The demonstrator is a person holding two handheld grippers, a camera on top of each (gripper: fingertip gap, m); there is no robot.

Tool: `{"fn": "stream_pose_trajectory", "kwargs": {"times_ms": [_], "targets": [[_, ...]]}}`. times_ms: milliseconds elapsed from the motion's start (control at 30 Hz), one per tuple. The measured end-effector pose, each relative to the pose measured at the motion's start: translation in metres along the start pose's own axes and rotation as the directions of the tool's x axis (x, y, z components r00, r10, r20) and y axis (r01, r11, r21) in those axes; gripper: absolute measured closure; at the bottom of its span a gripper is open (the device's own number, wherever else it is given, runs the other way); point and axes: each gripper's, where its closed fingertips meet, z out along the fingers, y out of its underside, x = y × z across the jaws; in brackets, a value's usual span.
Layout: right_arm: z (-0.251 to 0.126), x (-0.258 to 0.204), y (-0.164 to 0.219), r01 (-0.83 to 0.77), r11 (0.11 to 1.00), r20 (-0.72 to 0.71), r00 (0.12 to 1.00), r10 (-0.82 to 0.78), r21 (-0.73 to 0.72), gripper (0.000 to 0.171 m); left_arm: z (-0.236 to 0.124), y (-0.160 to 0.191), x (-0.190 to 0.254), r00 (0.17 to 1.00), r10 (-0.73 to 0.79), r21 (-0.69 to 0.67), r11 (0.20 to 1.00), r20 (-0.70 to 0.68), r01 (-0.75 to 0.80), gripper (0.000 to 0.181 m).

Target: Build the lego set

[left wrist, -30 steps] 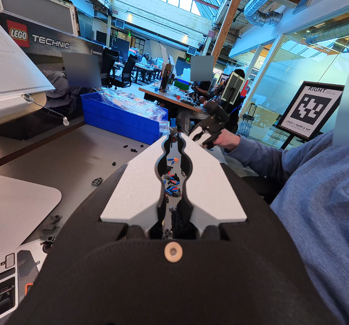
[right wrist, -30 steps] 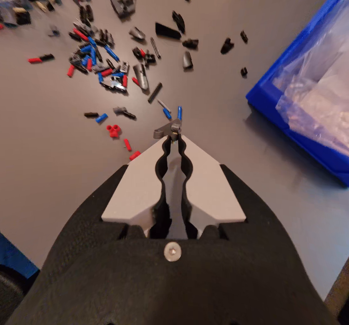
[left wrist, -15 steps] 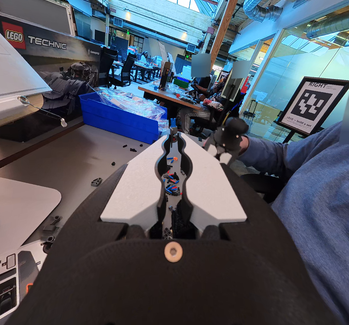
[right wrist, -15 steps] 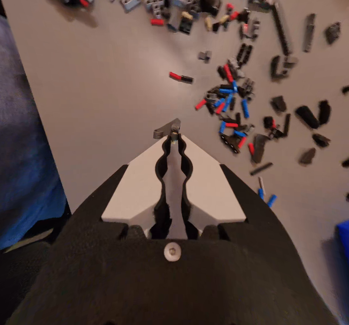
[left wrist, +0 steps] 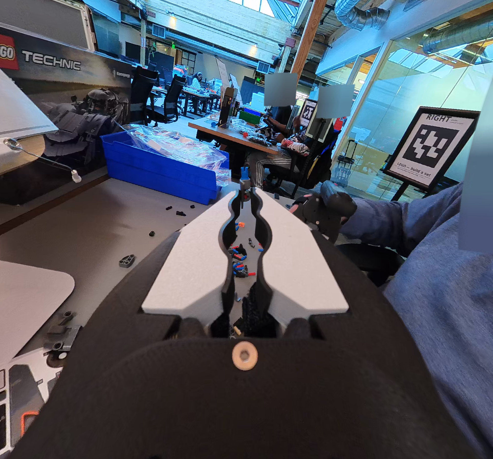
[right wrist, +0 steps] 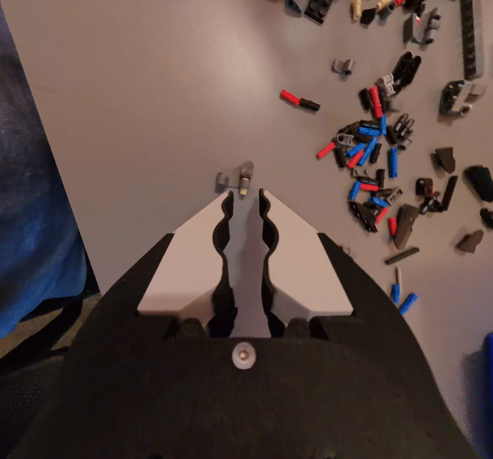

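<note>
A large open workroom rises behind the work: a skylit timber roof, a silver duct (left wrist: 357,11) under the beams, glass partitions on the right, and desks with black office chairs (left wrist: 170,99) where other people sit. A framed sign (left wrist: 432,147) with a black-and-white marker stands on an easel by the glass.

The grey counter (left wrist: 80,232) fills the near ground. At its back lean a dark set box (left wrist: 66,93) and a blue bin (left wrist: 160,165) stuffed with clear plastic bags (left wrist: 181,147). A pale rounded board (left wrist: 26,294) lies at the left edge. A blue sleeve (left wrist: 440,299) crosses from the right.

Loose lego pieces (right wrist: 373,152), blue, red, black and grey, are scattered over the counter's right side in the right wrist view, with a long black beam (right wrist: 472,32) farther up.

The left tongs (left wrist: 246,192) are pressed together on a small grey and blue piece (left wrist: 245,179), held upright above the counter. The right tongs (right wrist: 245,192) are spread, and a small grey assembly (right wrist: 237,177) with a tan pin lies on the counter just past their tips, clear of both fingers.
</note>
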Motion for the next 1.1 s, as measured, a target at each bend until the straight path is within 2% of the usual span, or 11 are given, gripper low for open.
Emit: {"fn": "stream_pose_trajectory", "kwargs": {"times_ms": [100,200,300,400,567,667,733,833,900,967,1100], "targets": [[-0.011,0.003,0.007,-0.103,0.995,-0.048,0.994,0.103,-0.004,0.152,0.0,-0.001,0.002,1.0,-0.001,0.004,1.0,-0.008,0.001,0.176],[-0.017,-0.008,0.001,-0.198,0.979,-0.035,0.979,0.2,0.053,0.149,-0.001,-0.002,0.003,1.0,-0.003,0.007,1.0,-0.012,0.003,0.176],[-0.012,-0.017,-0.006,-0.296,0.95,-0.017,0.954,0.299,0.099,0.14,-0.001,-0.003,0.003,1.0,-0.005,0.009,1.0,-0.015,0.005,0.176],[-0.001,-0.015,-0.004,-0.322,0.942,-0.07,0.942,0.329,0.092,0.129,-0.001,-0.003,0.005,1.0,-0.004,0.01,1.0,-0.019,0.004,0.176],[0.007,-0.01,-0.007,-0.317,0.942,-0.07,0.943,0.325,0.108,0.137,0.001,-0.003,0.01,1.0,0.007,0.004,1.0,-0.024,-0.007,0.176],[0.009,-0.009,-0.009,-0.291,0.95,-0.06,0.953,0.299,0.109,0.148,0.002,-0.003,0.012,1.0,0.009,0.003,1.0,-0.029,-0.009,0.176],[0.009,-0.01,-0.01,-0.259,0.961,-0.031,0.964,0.263,0.098,0.148,0.002,-0.003,0.013,0.999,0.011,0.0,1.0,-0.032,-0.011,0.176],[0.009,-0.016,-0.012,-0.159,0.985,0.026,0.987,0.157,0.072,0.148,0.003,-0.002,0.014,0.999,0.011,-0.006,1.0,-0.036,-0.011,0.176],[0.009,-0.02,-0.015,-0.036,0.998,0.047,0.998,0.033,0.058,0.148,0.004,-0.001,0.014,0.999,0.011,-0.009,1.0,-0.038,-0.011,0.176],[0.009,-0.014,-0.015,0.036,0.999,0.017,0.999,-0.037,0.023,0.139,0.005,0.0,0.014,0.999,0.011,-0.014,1.0,-0.039,-0.012,0.176],[0.002,-0.005,-0.011,-0.059,0.998,-0.04,0.998,0.057,-0.038,0.13,0.005,0.002,0.014,0.999,0.016,-0.022,1.0,-0.033,-0.017,0.176]]}}
